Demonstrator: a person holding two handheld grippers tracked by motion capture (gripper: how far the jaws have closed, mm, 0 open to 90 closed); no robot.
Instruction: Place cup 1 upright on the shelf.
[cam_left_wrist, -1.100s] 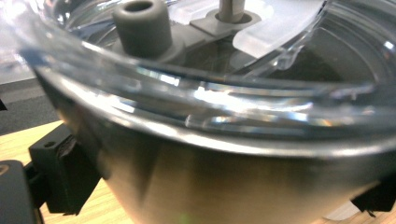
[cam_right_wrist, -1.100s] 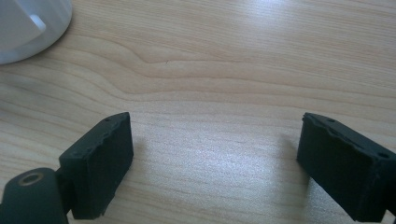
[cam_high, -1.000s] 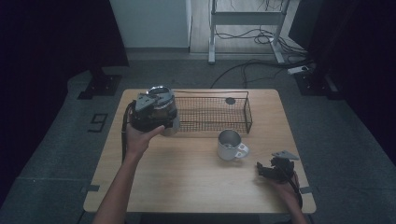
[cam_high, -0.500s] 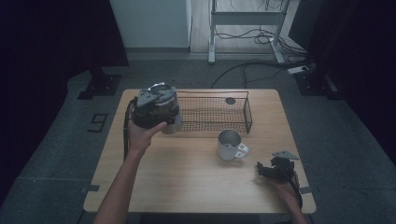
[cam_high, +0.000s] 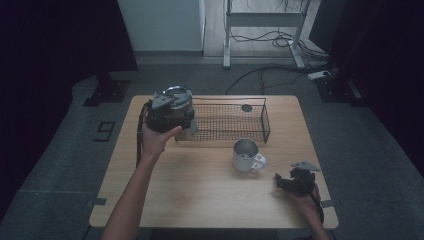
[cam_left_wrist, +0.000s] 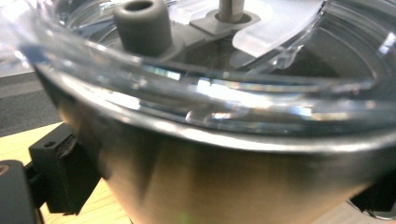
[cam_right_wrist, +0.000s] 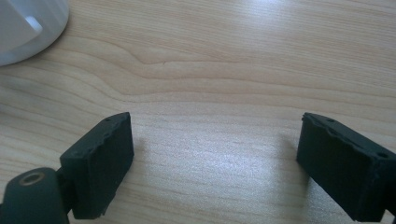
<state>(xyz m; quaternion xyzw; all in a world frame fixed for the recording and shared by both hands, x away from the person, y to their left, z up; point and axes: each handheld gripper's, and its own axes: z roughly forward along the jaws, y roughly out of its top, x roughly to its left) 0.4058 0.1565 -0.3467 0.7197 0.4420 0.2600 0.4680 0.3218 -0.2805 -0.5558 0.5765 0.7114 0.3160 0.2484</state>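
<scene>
My left gripper (cam_high: 170, 114) is lifted over the table's back left and shut on a steel cup (cam_high: 176, 96) with a clear lid. Up close, the cup (cam_left_wrist: 243, 158) sits between the two black jaws of the left gripper (cam_left_wrist: 219, 191), its lid (cam_left_wrist: 187, 70) carrying a grey knob. The cup hangs right beside the left end of a black wire basket (cam_high: 231, 120). My right gripper (cam_high: 294, 182) rests low at the table's front right. Its jaws stand wide open over bare wood in the right gripper (cam_right_wrist: 215, 163) view.
A white mug (cam_high: 246, 155) with its handle to the right stands in front of the basket; its side shows as the mug (cam_right_wrist: 23, 28). A small dark round object (cam_high: 246, 107) lies in the basket's far right. Light wooden table (cam_high: 200, 200); dark floor and cables beyond.
My left gripper with the steel cup has drifted slightly right and away, closer to the basket's left end. The right gripper has stayed put.
</scene>
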